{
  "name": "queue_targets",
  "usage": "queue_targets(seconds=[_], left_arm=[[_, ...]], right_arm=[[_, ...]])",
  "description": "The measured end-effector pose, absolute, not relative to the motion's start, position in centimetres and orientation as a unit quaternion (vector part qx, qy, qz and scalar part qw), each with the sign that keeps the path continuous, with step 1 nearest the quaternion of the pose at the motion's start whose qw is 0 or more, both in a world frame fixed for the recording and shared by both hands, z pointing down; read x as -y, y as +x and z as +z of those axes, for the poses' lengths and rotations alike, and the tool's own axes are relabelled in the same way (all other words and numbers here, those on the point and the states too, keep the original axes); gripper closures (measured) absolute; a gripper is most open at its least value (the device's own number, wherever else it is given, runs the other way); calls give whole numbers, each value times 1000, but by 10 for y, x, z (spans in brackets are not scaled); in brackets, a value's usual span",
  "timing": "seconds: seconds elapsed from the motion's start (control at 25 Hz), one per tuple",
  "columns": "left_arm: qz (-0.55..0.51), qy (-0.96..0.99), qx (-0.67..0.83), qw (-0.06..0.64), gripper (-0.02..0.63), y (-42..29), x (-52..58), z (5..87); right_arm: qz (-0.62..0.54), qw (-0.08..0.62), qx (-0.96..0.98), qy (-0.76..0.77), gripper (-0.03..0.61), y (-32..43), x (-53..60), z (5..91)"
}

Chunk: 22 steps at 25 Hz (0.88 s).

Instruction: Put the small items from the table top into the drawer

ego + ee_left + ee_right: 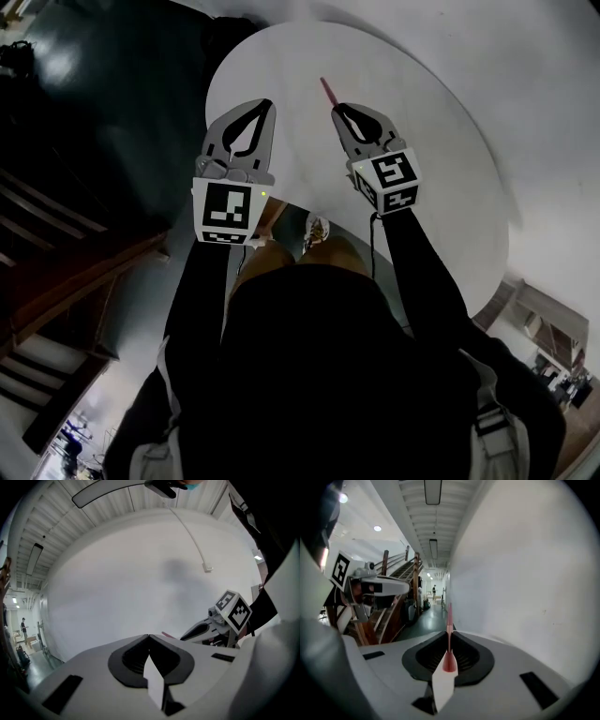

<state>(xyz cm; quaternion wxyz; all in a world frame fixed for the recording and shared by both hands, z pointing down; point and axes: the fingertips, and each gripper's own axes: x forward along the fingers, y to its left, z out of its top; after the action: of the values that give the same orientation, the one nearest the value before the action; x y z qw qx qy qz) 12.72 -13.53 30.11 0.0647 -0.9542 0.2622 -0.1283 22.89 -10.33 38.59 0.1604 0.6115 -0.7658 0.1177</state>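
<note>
arms [199, 291] reach out over table [431, 159], right tongs [336, 109] pinching pink stick [326, 89], left tongs [270, 103] pressed together.

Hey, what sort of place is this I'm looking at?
Likely a large open hall in an office or workshop building, not a home: a round white table, a wooden staircase beside it, and a long corridor with ceiling strip lights.
</note>
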Motion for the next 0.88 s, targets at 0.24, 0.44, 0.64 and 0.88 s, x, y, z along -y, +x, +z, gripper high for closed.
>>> queue_targets(seconds=[0.24,0.44,0.64,0.88], left_arm=[[-114,-958,-252,81,598,127,127,286],[-106,-960,-244,92,598,126,121,278],[-101,-961,-239,98,598,124,116,272],[-103,-957,-253,98,598,116,115,272]], right_arm=[[54,83,767,634,514,219,84,326],[13,49,764,643,514,216,64,304],[10,49,763,644,514,210,55,301],[12,52,775,629,513,200,57,300]])
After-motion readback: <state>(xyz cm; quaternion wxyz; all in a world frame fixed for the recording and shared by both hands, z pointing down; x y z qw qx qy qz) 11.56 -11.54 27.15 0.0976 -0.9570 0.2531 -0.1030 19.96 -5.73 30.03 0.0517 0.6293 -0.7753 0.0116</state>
